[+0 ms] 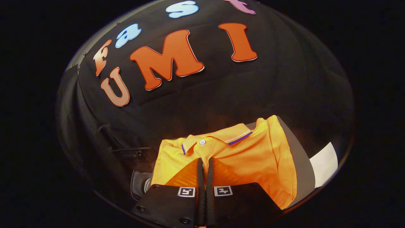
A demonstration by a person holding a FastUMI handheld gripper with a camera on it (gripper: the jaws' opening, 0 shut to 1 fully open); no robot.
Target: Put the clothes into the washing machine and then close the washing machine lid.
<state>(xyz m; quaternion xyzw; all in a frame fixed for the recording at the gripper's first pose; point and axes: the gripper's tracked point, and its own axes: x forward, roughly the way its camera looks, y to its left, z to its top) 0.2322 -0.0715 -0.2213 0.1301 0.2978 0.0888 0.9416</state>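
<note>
Clothes here means one orange polo shirt (253,158), bunched in the lower centre of the frame and draped over a grey surface (299,164) that runs toward the lower right, where a white sheet (324,163) lies. The gripper (205,167) sits at the bottom centre with its two fingers drawn nearly together, a thin slit between them, and the shirt's front appears pinched in that slit just below the collar (whether both fingers truly press cloth, I cannot tell for sure). To the lower left, a dark rounded fixture with a metallic ring (140,183) shows, possibly part of the washing machine.

My worry is a shallow pinch: only a fold of this smooth, slippery knit seems caught, so the garment could slide free when lifted, or trail a sleeve over the machine's rim and foul the lid.

The fabric looks soft and lightly creased, with a ribbed collar edged in a purple stripe and one small white button (202,142).
</note>
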